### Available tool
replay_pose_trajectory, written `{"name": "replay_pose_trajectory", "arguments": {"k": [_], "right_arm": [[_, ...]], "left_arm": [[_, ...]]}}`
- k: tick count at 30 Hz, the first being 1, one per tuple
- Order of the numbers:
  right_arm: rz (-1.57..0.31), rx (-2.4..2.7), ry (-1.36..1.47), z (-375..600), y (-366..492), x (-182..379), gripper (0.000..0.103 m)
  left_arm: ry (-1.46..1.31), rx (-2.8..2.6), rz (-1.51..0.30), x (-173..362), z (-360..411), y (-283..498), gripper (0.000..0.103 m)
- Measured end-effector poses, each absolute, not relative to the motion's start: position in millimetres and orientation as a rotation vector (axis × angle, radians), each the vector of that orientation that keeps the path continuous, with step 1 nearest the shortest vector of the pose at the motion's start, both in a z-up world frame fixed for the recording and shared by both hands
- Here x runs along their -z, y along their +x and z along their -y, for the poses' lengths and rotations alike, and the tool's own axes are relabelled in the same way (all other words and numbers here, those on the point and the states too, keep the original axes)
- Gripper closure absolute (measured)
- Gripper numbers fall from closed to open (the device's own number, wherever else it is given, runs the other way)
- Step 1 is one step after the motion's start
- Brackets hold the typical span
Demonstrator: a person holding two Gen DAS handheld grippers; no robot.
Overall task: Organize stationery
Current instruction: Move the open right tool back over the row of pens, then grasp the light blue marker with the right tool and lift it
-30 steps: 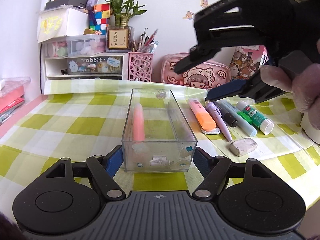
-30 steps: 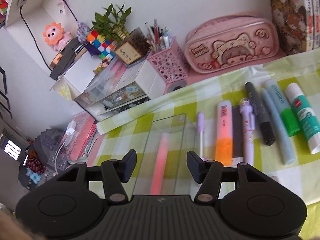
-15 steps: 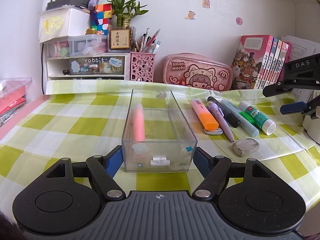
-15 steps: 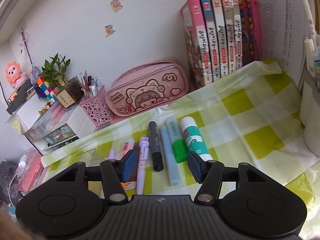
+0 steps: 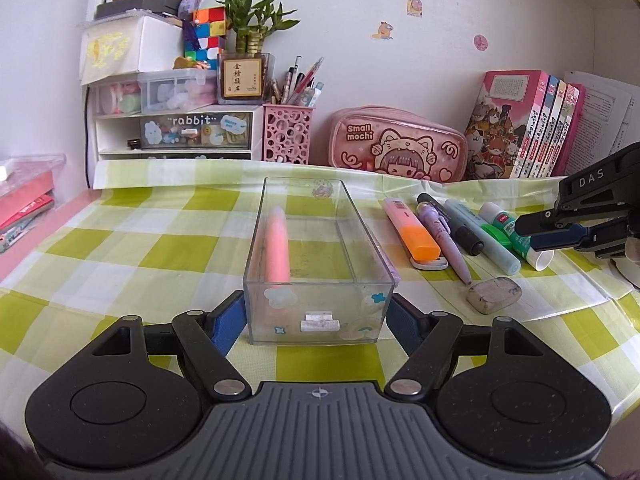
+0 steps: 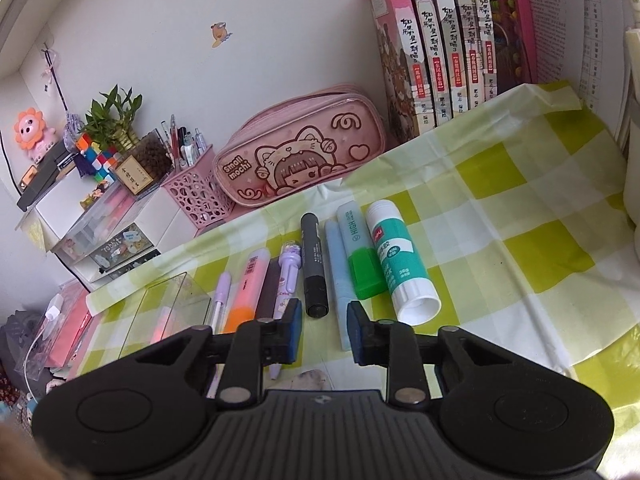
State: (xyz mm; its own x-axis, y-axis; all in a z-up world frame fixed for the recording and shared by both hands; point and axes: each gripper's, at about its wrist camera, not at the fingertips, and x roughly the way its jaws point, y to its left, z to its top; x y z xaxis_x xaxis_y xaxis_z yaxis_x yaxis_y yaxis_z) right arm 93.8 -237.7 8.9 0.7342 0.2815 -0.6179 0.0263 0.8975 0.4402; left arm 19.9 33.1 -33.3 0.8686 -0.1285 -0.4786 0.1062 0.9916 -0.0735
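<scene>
**Box clamped, R claw narrowing over the pens**

Clear box point(image 5: 318, 264) sits mid-surface on the green check cloth point(image 5: 120, 248), w/ one pink pen point(image 5: 277, 246) lying inside along its left wall. L claw point(image 5: 318, 322) holds the box by its near end, blue pads pressed on both side walls.

Just right of the box, a row of loose items: orange marker point(image 5: 412, 232), purple pen point(image 5: 442, 240), black marker point(image 6: 314, 272), blue marker point(image 6: 338, 280), green marker point(image 6: 360, 258), glue stick point(image 6: 400, 268), and an eraser point(image 5: 494, 290) nearer the cam.

R claw point(image 6: 323, 330) hangs above the near ends of the black and blue markers; jaws have just been closing, now a narrow gap, nothing between the pads.

Behind: pink pouch point(image 5: 396, 146), books point(image 5: 528, 124), pen cup point(image 5: 286, 134).
</scene>
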Motion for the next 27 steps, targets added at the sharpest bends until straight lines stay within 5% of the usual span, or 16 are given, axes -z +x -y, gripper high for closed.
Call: {"name": "replay_pose_trajectory", "arguments": {"k": [9, 27], "right_arm": [[-0.785, -0.116, 0.380, 229, 102, 9, 0.096], [-0.776, -0.151, 0.375, 222, 114, 10, 0.088]], "left_arm": [[-0.045, 0.123, -0.503, 33, -33, 20, 0.029], [-0.035, 0.120, -0.500, 33, -33, 20, 0.029]]}}
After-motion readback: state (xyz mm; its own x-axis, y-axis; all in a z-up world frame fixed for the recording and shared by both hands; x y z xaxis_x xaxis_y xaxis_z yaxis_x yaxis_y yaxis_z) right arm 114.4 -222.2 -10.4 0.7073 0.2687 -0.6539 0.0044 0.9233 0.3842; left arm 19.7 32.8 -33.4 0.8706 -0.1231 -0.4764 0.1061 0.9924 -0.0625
